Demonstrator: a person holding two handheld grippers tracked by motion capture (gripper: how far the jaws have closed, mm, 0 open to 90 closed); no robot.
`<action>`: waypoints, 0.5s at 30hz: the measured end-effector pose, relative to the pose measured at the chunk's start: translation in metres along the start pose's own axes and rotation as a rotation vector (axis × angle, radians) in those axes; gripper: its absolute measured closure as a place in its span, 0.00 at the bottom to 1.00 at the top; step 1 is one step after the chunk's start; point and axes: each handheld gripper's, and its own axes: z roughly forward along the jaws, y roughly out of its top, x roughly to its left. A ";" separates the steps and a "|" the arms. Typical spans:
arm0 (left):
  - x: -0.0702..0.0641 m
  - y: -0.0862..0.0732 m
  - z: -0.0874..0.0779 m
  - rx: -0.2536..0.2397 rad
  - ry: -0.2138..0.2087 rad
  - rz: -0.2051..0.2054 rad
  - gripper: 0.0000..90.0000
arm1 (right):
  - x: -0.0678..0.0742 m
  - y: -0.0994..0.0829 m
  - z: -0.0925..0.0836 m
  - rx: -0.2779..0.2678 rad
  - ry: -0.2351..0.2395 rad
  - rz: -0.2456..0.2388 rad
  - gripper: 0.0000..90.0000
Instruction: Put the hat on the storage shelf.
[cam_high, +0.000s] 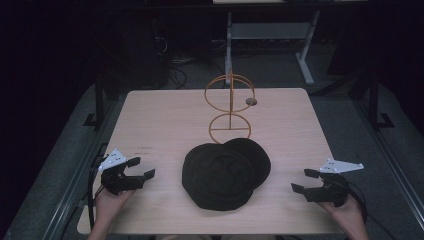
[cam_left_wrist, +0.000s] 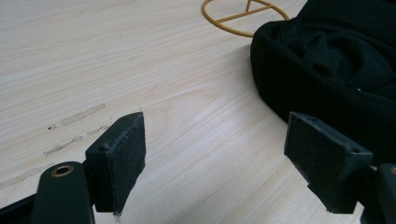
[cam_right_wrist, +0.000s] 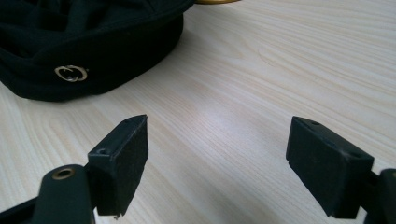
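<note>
Black cap lies flat on the pale wooden surface, a little toward 6 o'clock from the surface's middle, crown down with its inside showing. Gold wire stand is upright just past the cap at 12 o'clock; its round base ring touches or nearly touches the cap's far edge (cannot tell which from above), and a small dark knob sits on the upper ring's 3 o'clock side. Left gripper is held at 9 o'clock of the cap, near the surface's front-left corner, fingers spread wide and released, nothing between them but bare wood; they aim toward the cap and stand clear of it. In the left gripper view the cap's dark rim fills the 2 o'clock area, with part of the stand's base ring at 12 o'clock. Right gripper sits at 3 o'clock of the cap, well apart from it, fingers likewise spread and released over bare wood. In the right gripper view the cap lies at 10 o'clock, a small gold metal emblem on its side band. Faint scuff marks show on the surface near the left fingers.
</note>
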 end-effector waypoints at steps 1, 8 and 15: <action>0.000 0.000 0.000 0.002 0.000 0.004 0.23 | 0.000 0.000 0.000 -0.001 0.002 -0.002 0.23; 0.000 -0.002 0.000 0.001 -0.016 -0.008 0.22 | 0.004 0.003 0.002 0.014 0.019 0.001 0.23; 0.001 -0.003 0.000 -0.005 -0.028 -0.019 0.22 | 0.015 0.016 0.003 0.003 0.052 -0.022 0.19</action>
